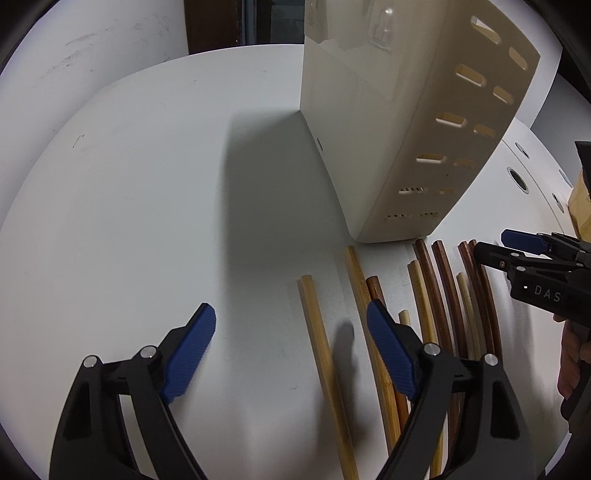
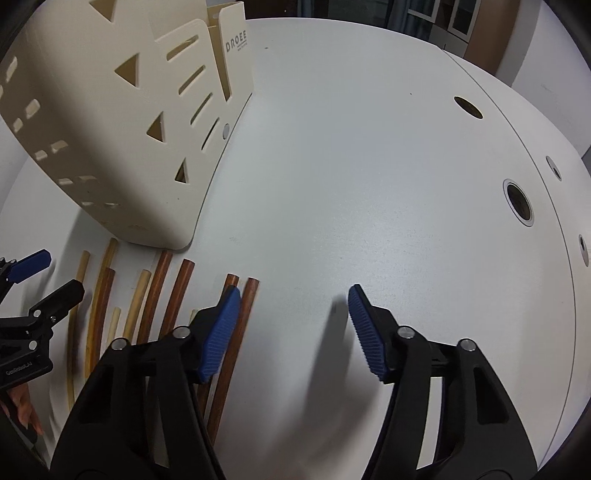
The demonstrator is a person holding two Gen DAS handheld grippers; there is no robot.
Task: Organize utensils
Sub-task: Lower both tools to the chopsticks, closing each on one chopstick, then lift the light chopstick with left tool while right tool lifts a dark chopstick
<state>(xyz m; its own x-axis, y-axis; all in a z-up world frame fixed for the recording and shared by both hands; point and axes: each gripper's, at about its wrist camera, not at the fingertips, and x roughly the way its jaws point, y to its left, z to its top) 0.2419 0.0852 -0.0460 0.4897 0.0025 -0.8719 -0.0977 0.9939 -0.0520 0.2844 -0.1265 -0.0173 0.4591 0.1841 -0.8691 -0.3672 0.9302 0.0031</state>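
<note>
chopsticks (image 1: pixel 325 354): near ends cut off by the bottom edge, some hidden under the left gripper (image 1: pixel 291 350).
hand (image 1: pixel 570 365): mostly cut off, maybe holding the right gripper (image 2: pixel 293 328).

White table (image 2: pixel 369 166), dark windows (image 2: pixel 436 14)

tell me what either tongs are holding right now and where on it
Nothing is held. The left tongs stand open over a pale bamboo chopstick; the right tongs stand open beside a dark brown wooden chopstick.

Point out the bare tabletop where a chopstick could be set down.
Bare: left of the cream holder and the palest chopstick; right of the outermost dark chopstick, toward the cable holes. Crowded: the chopstick row before the holder.
</note>
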